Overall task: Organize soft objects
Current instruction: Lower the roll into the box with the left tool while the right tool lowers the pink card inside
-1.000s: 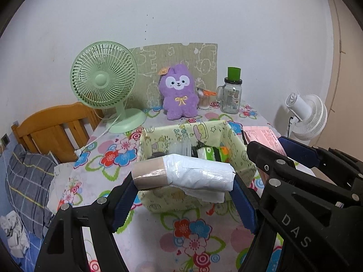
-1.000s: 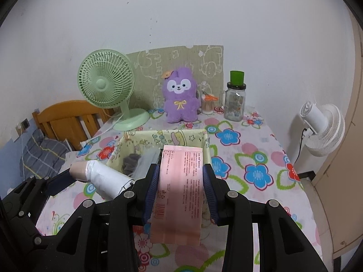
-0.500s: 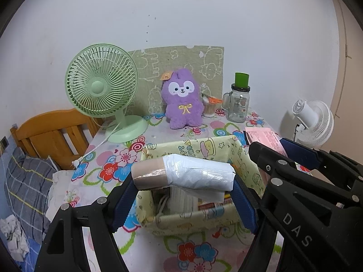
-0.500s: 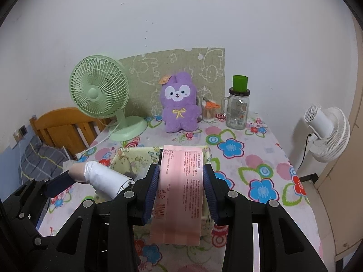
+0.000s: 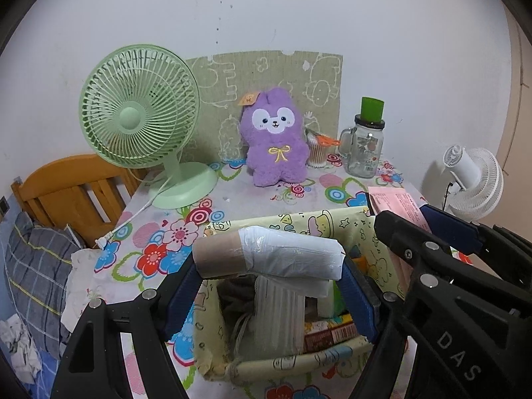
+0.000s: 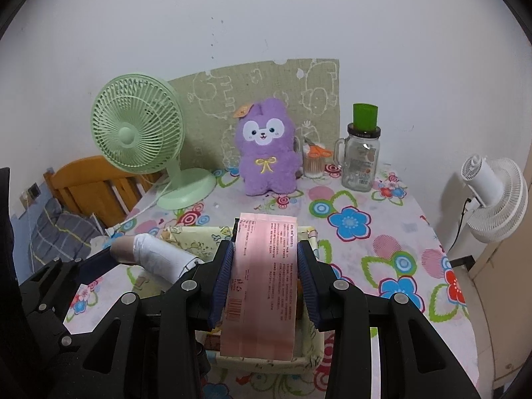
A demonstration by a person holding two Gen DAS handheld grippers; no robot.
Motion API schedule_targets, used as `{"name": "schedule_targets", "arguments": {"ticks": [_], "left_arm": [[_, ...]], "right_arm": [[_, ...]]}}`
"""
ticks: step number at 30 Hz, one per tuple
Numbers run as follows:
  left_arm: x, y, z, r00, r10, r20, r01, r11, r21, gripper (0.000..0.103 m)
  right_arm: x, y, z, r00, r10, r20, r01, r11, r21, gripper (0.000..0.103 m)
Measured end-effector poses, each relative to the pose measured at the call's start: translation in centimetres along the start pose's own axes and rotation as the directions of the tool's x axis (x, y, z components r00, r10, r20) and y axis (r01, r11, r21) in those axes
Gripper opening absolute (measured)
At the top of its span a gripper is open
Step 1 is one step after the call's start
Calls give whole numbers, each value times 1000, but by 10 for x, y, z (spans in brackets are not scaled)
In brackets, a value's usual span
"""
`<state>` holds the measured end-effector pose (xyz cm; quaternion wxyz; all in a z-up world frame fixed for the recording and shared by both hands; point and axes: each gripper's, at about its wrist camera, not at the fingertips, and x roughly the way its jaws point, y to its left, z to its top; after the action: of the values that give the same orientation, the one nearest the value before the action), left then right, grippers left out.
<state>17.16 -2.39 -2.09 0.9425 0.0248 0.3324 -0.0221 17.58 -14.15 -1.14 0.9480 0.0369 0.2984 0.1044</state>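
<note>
My left gripper (image 5: pixel 269 276) is shut on a roll of white plastic bags on a brown cardboard core (image 5: pixel 266 256), held crosswise above the yellow cartoon-print fabric basket (image 5: pixel 292 365). The roll also shows in the right wrist view (image 6: pixel 153 259). My right gripper (image 6: pixel 266 266) is shut on a flat pink packet (image 6: pixel 266 279), held over the same basket (image 6: pixel 319 339). The packet shows in the left wrist view (image 5: pixel 395 202) too. A purple plush bunny (image 5: pixel 274 139) sits upright at the back of the table.
A green desk fan (image 5: pixel 143 116) stands at the back left, its cord trailing on the floral tablecloth (image 6: pixel 382 232). A glass jar with a green lid (image 5: pixel 365 143) and a small cup of cotton swabs (image 5: pixel 317 153) stand at the back right. A white fan (image 6: pixel 495 196) is beyond the right edge; a wooden chair (image 5: pixel 66 189) at left.
Both grippers moved forward and lower over the basket, still holding the roll and the pink packet; the basket now lies directly beneath them.
</note>
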Motion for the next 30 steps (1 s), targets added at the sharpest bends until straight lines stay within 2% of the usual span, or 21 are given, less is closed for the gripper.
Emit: {"name": "schedule_targets", "arguments": {"ticks": [8,13,30], "left_arm": [[29,-5,1,999,-11,-53,11,1000,0,82],[44,-7,-1,995,-4,-103,6,1000,12,94],[54,-6,-10,992,-15,-126,23,998,62,100]], "right_arm": [[22,-2,-1,999,9,-39,-9,1000,-7,42],[35,-3,-2,998,8,-66,-9,1000,-7,42],[67,-3,-9,992,12,-122,-13,1000,-11,43]]}}
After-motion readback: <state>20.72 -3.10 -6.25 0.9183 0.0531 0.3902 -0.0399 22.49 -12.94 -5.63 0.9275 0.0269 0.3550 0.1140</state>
